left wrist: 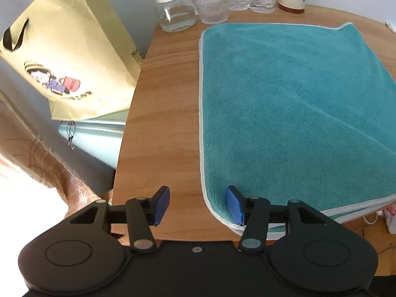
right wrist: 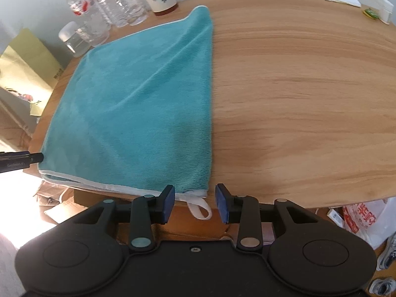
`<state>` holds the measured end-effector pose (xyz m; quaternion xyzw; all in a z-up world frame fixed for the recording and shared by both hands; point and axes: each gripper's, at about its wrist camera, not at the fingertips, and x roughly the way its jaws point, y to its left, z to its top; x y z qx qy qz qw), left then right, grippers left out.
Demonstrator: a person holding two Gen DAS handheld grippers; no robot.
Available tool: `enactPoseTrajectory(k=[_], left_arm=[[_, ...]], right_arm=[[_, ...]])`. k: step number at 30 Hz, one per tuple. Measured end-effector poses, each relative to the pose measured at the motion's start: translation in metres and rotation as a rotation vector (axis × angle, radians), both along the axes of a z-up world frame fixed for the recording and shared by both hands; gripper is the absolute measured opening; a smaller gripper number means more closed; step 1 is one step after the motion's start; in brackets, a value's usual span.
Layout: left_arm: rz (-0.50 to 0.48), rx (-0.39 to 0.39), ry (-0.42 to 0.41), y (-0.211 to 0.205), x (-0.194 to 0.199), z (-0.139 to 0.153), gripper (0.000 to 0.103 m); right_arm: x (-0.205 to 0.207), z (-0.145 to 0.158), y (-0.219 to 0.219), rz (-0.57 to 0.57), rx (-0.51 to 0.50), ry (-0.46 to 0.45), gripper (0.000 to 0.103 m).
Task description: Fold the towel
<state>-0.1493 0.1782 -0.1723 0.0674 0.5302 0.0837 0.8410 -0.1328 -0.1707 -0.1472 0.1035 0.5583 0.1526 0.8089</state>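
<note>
We saw the towel [right wrist: 138, 99] lying doubled, two layers showing at its near edge; whether more folds remained, we couldn't tell. Left gripper [left wrist: 198, 204] and right gripper [right wrist: 195, 203] hung at that edge, fingers wide, holding nothing.

A lived-in home room, wooden table [right wrist: 297, 74], water bottles [right wrist: 109, 2] and glass jar [left wrist: 173, 7] top left, paper shopping bag [left wrist: 66, 49] at left, sneakers [right wrist: 386, 255] lower right
</note>
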Motion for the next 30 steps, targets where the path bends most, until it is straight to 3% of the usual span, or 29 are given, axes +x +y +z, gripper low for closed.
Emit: enactPoseTrajectory(k=[5,7,15,24,26,29,30], left_arm=[[0.022,-0.012,0.019,0.001,0.002,0.001,0.053],[0.038,-0.024,0.031,0.003,0.004,0.002,0.063],[0.051,-0.055,0.028,0.01,-0.007,0.003,0.065],[0.084,-0.157,0.064,0.01,-0.005,0.0,0.064],[0.079,-0.173,0.057,0.009,-0.006,-0.001,0.061],[0.051,-0.193,0.053,0.006,-0.005,0.0,0.047],[0.03,-0.194,0.056,0.002,-0.004,0.001,0.034]], right_arm=[[0.004,-0.003,0.001,-0.003,0.018,0.002,0.041],[0.004,-0.002,0.003,0.005,0.012,0.004,0.041],[0.006,-0.003,0.005,0.014,0.011,0.006,0.041],[0.011,-0.004,0.009,0.047,-0.006,0.004,0.04],[0.011,-0.005,0.01,0.06,-0.017,-0.003,0.033],[0.013,-0.005,0.009,0.063,-0.023,-0.008,0.022],[0.014,-0.005,0.008,0.058,-0.021,-0.007,0.021]])
